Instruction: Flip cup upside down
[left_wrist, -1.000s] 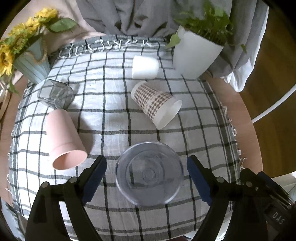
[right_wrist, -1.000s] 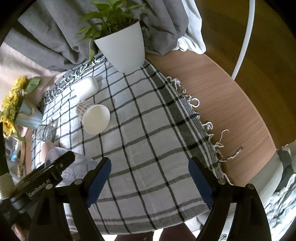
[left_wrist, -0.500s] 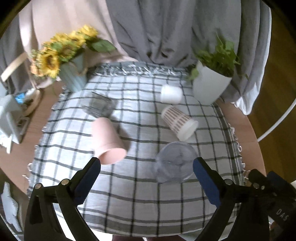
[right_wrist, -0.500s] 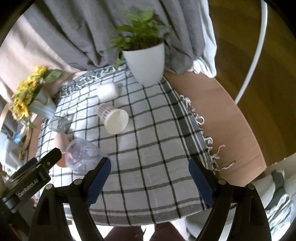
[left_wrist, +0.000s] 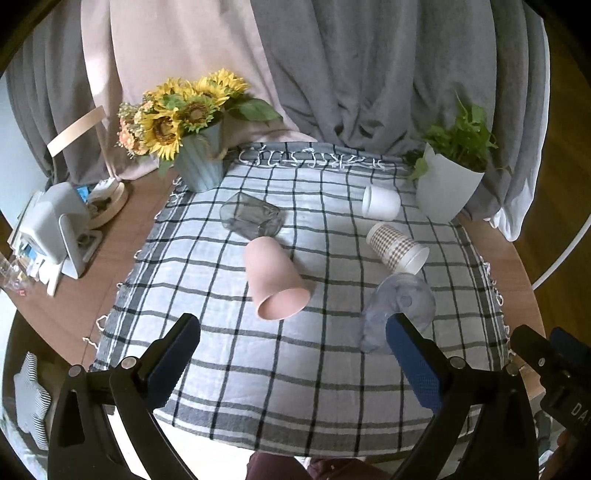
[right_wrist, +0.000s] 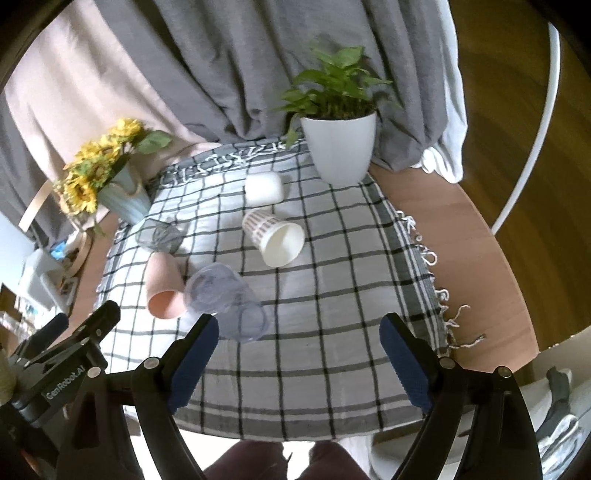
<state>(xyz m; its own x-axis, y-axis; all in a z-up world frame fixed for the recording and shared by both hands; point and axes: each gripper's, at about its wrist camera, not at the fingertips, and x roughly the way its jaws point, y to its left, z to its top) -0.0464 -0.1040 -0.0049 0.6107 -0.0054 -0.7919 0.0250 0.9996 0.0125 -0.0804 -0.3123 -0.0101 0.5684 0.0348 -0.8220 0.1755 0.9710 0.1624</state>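
On the checked tablecloth (left_wrist: 229, 354), the clear plastic cup (left_wrist: 400, 310) stands base-up just beside the pink cup (left_wrist: 275, 278), which lies on its side. One second ago the clear cup filled the space between the left gripper's (left_wrist: 291, 345) fingers; that gripper has since drawn back and up, jaws spread wide and empty, and the whole table now shows. The right gripper (right_wrist: 297, 338) is likewise spread and empty. Only the left view shows the white device (left_wrist: 55, 229) on the table edge; only the right view looks into the checked paper cup's (right_wrist: 275, 238) white mouth.
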